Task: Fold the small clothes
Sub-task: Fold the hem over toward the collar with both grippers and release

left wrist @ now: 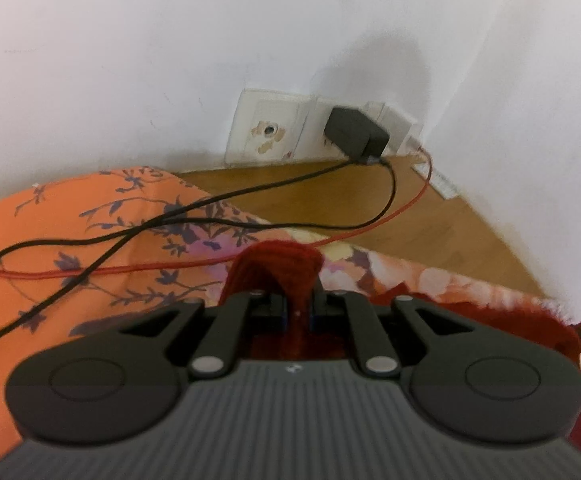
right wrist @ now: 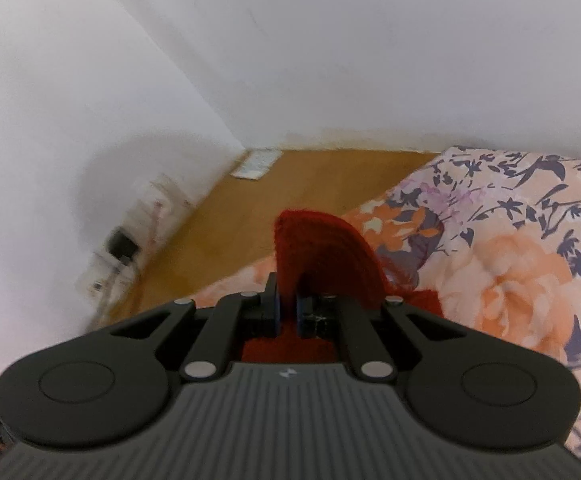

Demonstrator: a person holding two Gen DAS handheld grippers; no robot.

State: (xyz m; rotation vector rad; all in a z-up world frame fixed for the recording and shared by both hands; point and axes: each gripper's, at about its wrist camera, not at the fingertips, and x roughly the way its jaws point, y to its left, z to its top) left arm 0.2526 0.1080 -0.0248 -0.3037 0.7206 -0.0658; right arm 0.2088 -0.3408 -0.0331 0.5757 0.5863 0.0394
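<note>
A red knitted garment (left wrist: 278,268) is pinched between the fingers of my left gripper (left wrist: 298,312), its edge sticking up past the fingertips. More of it trails to the right (left wrist: 530,320) over the bed. My right gripper (right wrist: 286,308) is shut on another edge of the same red garment (right wrist: 322,248), which curls up over the fingers and hangs to the right. Both grippers hold it above a floral orange and pink bedsheet (left wrist: 70,280), which also shows in the right wrist view (right wrist: 510,272).
Black cables (left wrist: 194,220) and a red cable (left wrist: 130,270) lie across the sheet, running to a black charger (left wrist: 354,132) in a wall socket. A wooden floor (left wrist: 370,196) and white walls lie beyond the bed edge. A small white object (right wrist: 256,164) lies on the floor.
</note>
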